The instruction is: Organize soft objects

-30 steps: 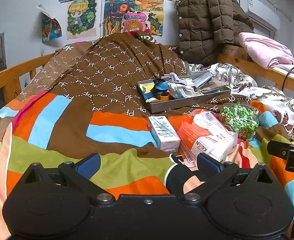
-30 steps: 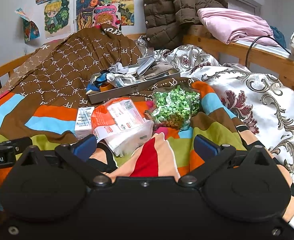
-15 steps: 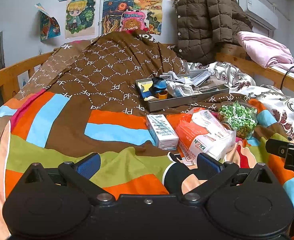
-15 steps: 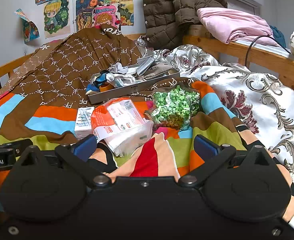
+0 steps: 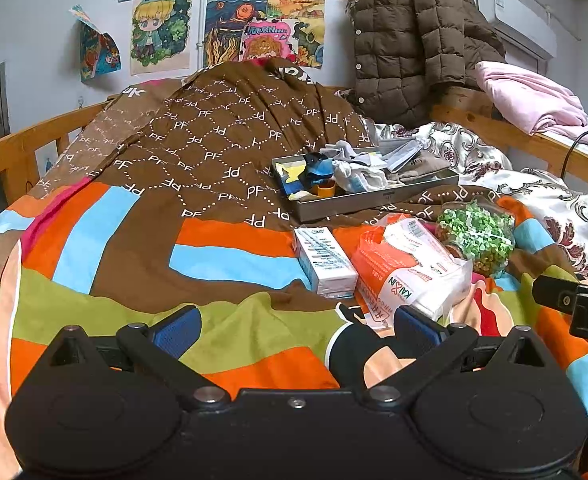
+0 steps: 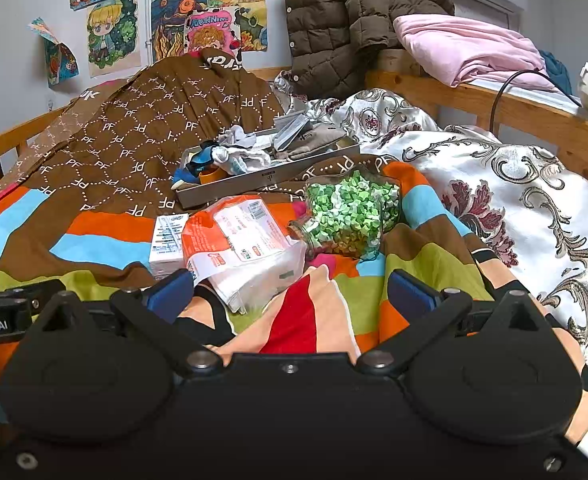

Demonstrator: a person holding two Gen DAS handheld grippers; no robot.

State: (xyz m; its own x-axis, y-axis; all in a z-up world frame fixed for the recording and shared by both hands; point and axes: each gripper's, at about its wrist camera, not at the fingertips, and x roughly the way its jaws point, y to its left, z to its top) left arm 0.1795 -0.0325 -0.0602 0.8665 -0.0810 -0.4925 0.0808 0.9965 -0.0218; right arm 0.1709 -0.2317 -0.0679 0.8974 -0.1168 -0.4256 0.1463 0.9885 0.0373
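Striped blanket [image 5: 222,304] covers bed; drawings [image 5: 162,32] on wall behind.

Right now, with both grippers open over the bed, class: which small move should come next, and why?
Probably ease the right gripper forward to the tissue pack. Its jaws stand open and empty, the soft pack lies just ahead on the blanket, and the tray beyond already holds cloth items.

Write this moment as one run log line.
left gripper: open, empty | right gripper: open, empty | tissue pack: on blanket, untouched | tray: cluttered
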